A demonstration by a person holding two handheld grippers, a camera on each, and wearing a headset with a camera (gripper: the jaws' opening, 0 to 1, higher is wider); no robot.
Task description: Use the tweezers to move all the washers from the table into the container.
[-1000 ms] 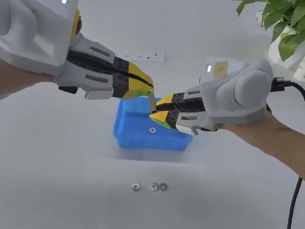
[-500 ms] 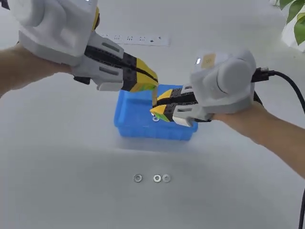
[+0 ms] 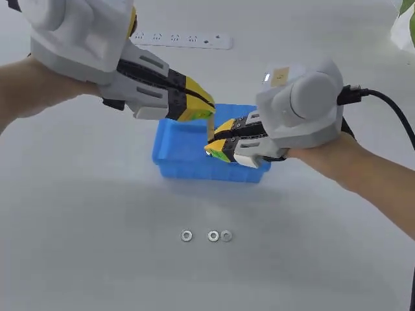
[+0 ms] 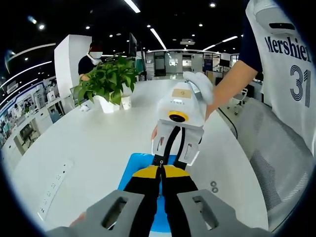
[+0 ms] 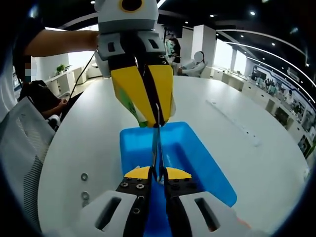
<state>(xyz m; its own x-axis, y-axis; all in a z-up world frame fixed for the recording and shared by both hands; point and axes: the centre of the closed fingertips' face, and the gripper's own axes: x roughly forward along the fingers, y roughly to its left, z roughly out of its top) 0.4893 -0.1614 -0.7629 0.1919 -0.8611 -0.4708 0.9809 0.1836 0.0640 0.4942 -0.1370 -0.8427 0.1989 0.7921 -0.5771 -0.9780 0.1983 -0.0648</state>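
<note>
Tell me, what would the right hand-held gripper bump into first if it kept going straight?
Most likely the left hand-held gripper: its yellow tips face the right hand-held gripper straight ahead, with only the thin tweezers between them, above the blue box.

Three washers (image 3: 213,236) near blue container (image 3: 172,155), tweezers (image 3: 209,131) above

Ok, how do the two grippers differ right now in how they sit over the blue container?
The left gripper comes in from the left and holds the tweezers at their top; the right gripper comes in from the right and grips them lower down. The left gripper sits higher and slants downward; the right gripper lies nearly level, close over the blue container. Both are shut on the tweezers.
</note>
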